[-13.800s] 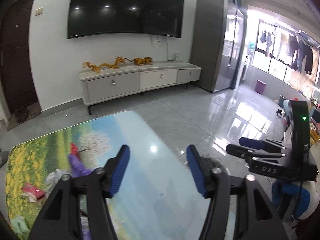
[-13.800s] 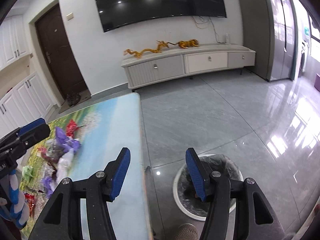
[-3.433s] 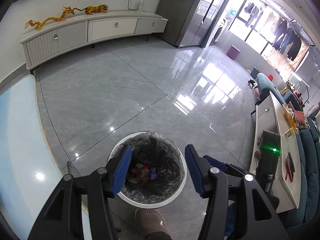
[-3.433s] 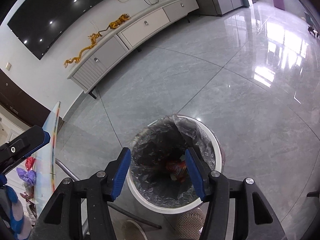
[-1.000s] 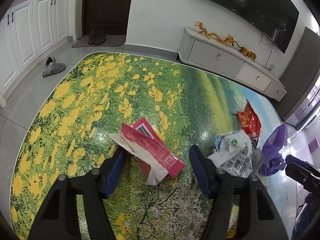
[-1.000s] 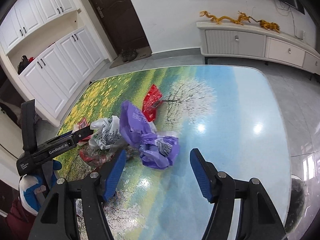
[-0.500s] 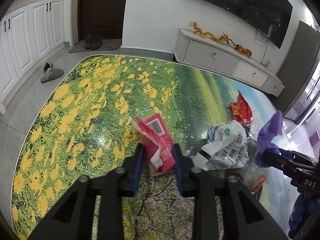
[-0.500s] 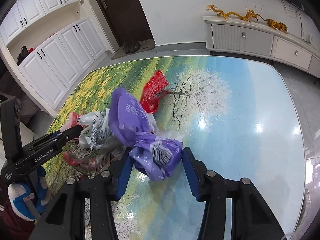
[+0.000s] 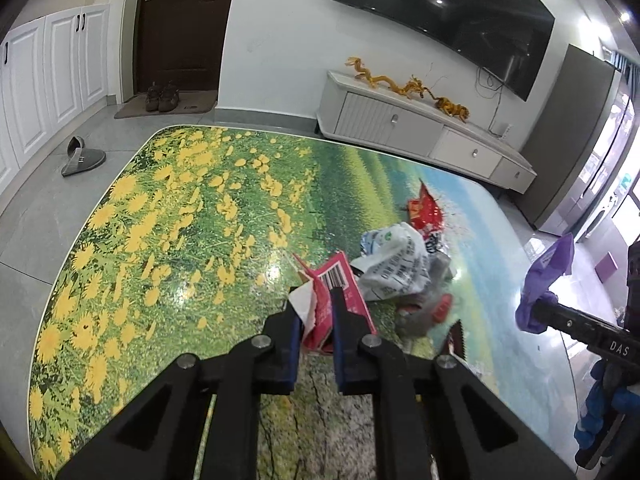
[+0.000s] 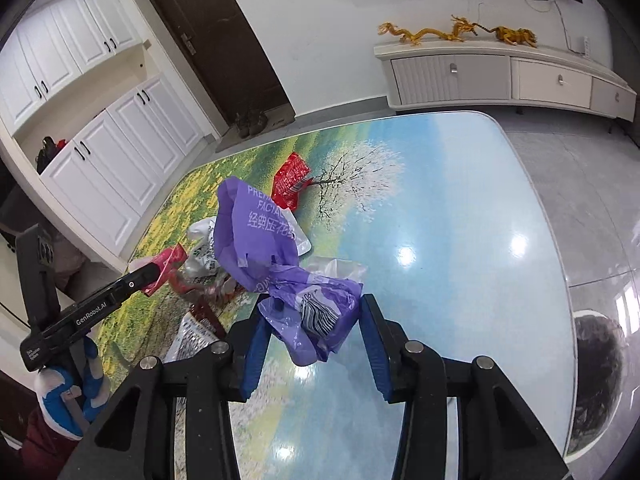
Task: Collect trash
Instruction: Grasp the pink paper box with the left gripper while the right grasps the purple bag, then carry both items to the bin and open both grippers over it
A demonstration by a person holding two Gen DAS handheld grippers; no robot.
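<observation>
My left gripper (image 9: 315,322) is shut on a crumpled pink carton (image 9: 335,288) with a barcode, held just above the flower-print table (image 9: 168,216). My right gripper (image 10: 314,330) is shut on a purple plastic bag (image 10: 280,256), lifted off the table; the bag also shows at the right in the left wrist view (image 9: 546,280). On the table lie a white printed bag (image 9: 394,266), a red wrapper (image 9: 424,210) and several more wrappers (image 9: 436,308). The black-lined trash bin (image 10: 598,376) stands on the floor past the table's right edge.
A white TV cabinet (image 9: 420,128) with golden dragon figures stands against the far wall under a large TV (image 9: 444,16). White cupboards (image 10: 100,148), a dark door (image 10: 224,40), shoes and a slipper (image 9: 82,158) are at the left.
Both grippers closed on their trash and lifted it: the left holds the pink carton, the right raised the purple bag off the pile.
</observation>
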